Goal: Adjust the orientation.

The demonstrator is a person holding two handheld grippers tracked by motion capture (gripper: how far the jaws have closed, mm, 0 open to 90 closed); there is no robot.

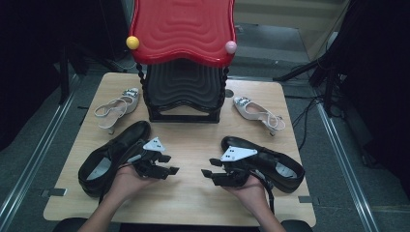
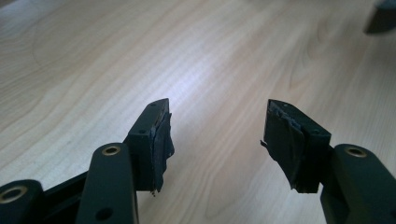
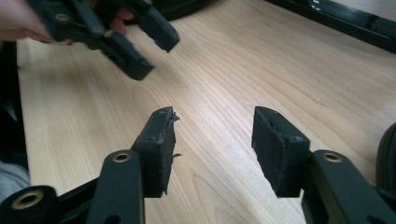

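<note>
Now both claws stand wide and hold nothing. The left claw (image 1: 170, 164) hovers just beside the left black shoe (image 1: 109, 157), the right claw (image 1: 209, 175) beside the right black shoe (image 1: 270, 162). Better to turn each claw outward toward its shoe's collar and close on the rim firmly over the tabletop (image 1: 193, 140).

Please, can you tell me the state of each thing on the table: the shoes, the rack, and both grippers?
left gripper: open, nothing between its jaws.
right gripper: open, nothing between its jaws.
left black shoe: flat on the table, not gripped.
right black shoe: flat on the table, not gripped.
left pale heeled shoe: lying beside the rack.
right pale heeled shoe: lying beside the rack.
rack: upright, shelves bare.
</note>
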